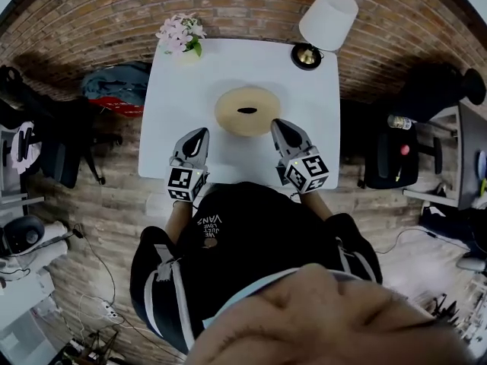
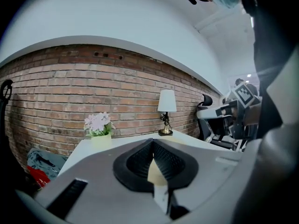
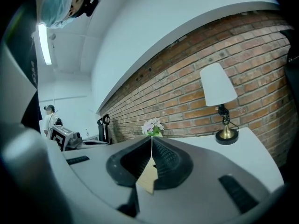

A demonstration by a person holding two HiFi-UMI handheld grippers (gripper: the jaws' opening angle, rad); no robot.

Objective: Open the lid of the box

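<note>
The box (image 1: 247,111), round and tan, is sitting closed at the middle of the table (image 1: 163,105), with a dark oval mark on its top. The left gripper (image 1: 202,132) is pointing at it from the near left, close to the table's front edge, with its jaws pressing together on nothing. The right gripper (image 1: 277,125) is reaching in close beside the box's right side, with its jaws likewise closed and empty. Flowers (image 1: 181,33) and a lamp (image 1: 327,12) are standing at the far corners.

Soft, even indoor light brightens the white table (image 1: 171,120); fisheye warps the edges, corners fall black.
</note>
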